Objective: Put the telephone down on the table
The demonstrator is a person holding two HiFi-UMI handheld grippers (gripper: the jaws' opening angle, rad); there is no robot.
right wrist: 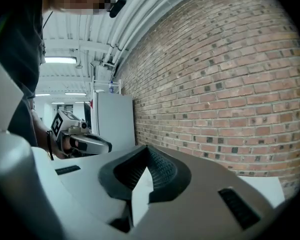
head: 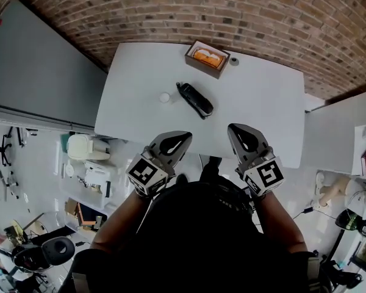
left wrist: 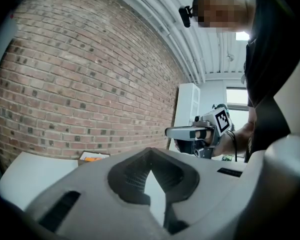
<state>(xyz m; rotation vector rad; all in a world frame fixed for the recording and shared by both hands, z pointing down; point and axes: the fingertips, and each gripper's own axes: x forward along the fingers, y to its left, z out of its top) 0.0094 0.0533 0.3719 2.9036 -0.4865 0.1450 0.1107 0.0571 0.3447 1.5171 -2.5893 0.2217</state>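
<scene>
In the head view, the black telephone handset lay flat on the white rectangular surface, near its middle and a little toward the far edge. A small white round object sat just beside it on the left. A brown cardboard box with orange contents stood at the far edge, with a small dark round object next to it. The left hand-held gripper and the right hand-held gripper were both over the near edge, well apart from the handset, and neither carried anything.

In the left gripper view, the jaws of the left hand-held gripper were closed together with nothing between them. The right hand-held gripper was level beside it, in front of the brick wall.

In the right gripper view, the jaws of the right hand-held gripper were also pressed together and empty.

I judge that the handset was already put down, so the step in hand was only to leave it in peace. To do this well, both tools should keep high and on the near side, so that they do not push the handset or the round object beside it. The handset lay far from every edge, so it should need no correction.
</scene>
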